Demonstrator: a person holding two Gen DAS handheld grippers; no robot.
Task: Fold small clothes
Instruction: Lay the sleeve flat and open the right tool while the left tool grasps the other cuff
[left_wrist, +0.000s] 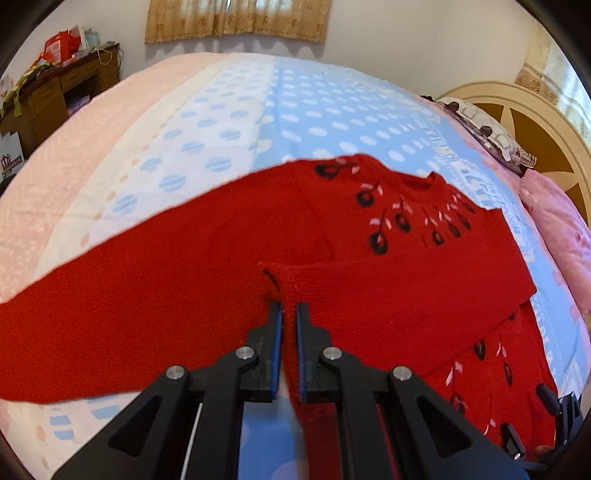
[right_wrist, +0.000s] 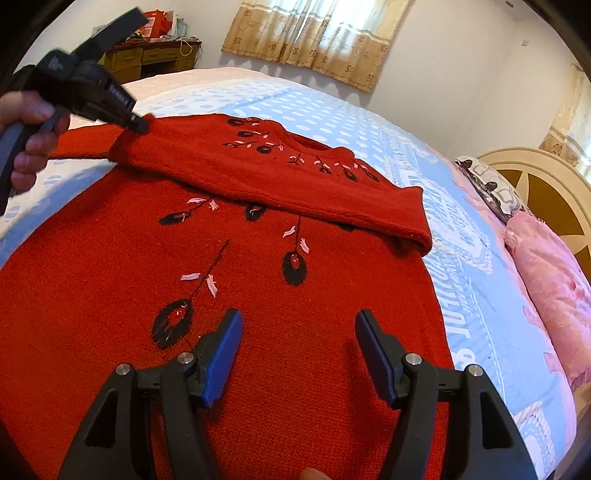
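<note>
The left gripper (left_wrist: 290, 308) pinches a sleeve (left_wrist: 369, 280) folded across the red sweater (right_wrist: 258, 295); the right gripper (right_wrist: 299, 328) is spread above it on the bed (left_wrist: 221, 110). Pillows (right_wrist: 546, 258) lie at right.

no legible text or labels

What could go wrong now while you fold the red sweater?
The left gripper pinches only the end of one sleeve, so the knit could slip out and the fold would flop. The other sleeve already lies across the sweater; tugging might drag it crooked. The right gripper hangs open over the sweater's body, so nothing pins the body to the bed and the whole thing might slide.
</note>
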